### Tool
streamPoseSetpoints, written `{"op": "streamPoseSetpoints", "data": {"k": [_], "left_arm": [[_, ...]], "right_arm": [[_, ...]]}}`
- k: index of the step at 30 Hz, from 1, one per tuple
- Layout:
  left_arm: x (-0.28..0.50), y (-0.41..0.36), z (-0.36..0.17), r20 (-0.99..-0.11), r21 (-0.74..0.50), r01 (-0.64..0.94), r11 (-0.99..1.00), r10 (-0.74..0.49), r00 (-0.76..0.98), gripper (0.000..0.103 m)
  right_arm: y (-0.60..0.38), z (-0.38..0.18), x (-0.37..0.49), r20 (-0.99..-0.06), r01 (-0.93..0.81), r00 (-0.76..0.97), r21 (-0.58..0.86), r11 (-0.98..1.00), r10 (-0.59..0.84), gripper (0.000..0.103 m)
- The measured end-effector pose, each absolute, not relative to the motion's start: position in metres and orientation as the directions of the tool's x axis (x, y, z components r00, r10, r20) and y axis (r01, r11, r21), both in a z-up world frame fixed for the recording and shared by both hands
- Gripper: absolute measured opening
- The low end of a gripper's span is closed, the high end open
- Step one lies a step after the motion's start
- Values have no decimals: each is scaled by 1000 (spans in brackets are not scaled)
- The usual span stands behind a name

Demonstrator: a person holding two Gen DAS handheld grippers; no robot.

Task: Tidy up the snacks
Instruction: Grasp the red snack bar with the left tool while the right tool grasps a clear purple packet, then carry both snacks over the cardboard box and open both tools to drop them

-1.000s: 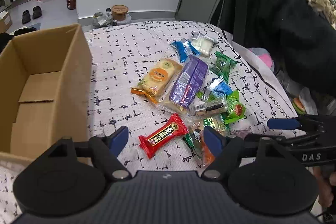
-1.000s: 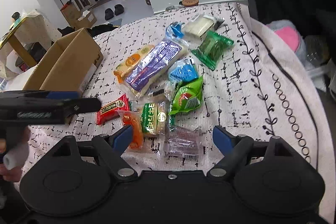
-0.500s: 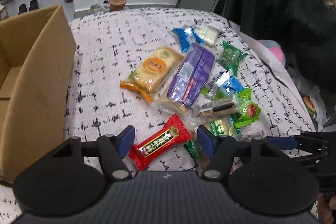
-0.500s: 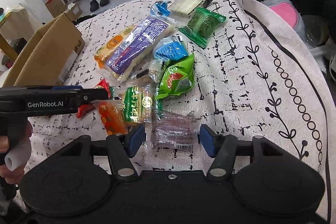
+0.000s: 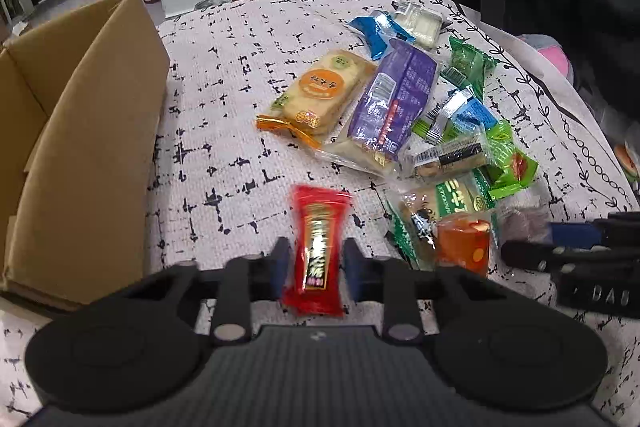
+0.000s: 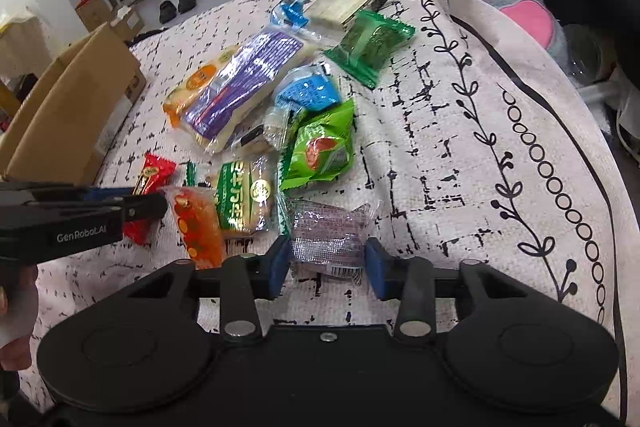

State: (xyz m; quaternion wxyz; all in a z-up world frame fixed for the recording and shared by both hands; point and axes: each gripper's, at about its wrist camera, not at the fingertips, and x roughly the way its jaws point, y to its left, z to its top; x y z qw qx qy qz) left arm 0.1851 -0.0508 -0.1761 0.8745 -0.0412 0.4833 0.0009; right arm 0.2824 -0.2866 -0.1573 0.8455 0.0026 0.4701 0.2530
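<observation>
Since a second ago both grippers have narrowed. Left wrist view: left gripper [image 5: 313, 263] clenched on the red candy bar [image 5: 318, 249], right of the cardboard box [image 5: 88, 131]. Right wrist view: right gripper [image 6: 327, 263] straddles the clear purple-tinted packet [image 6: 326, 233], parted and barely touching it, ready to pinch.

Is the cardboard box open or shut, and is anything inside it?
Open: the cardboard box has its flaps up and its bare brown inside shows in the left wrist view. No snack is visible in it, though most of its floor is cut off.
</observation>
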Motion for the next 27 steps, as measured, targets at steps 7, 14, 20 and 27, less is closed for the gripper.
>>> {"op": "streamPoseSetpoints", "data": {"k": [7, 14, 20, 27], "left_arm": [[179, -47, -162, -841, -128, -52, 990, -80, 535, 19], [167, -45, -138, -818, -171, -69, 983, -103, 566, 19], [158, -35, -114, -786, -196, -83, 977, -106, 609, 19], [149, -18, -83, -747, -207, -112, 972, -83, 660, 19]], "right_arm": [[-291, -140, 282, -751, -420, 438, 315, 851, 494, 36], [-282, -112, 279, -702, -461, 471, 320, 828, 533, 36], [-270, -91, 278, -659, -490, 464, 365, 791, 592, 36], [-245, -64, 277, -594, -554, 466, 382, 740, 656, 36]]}}
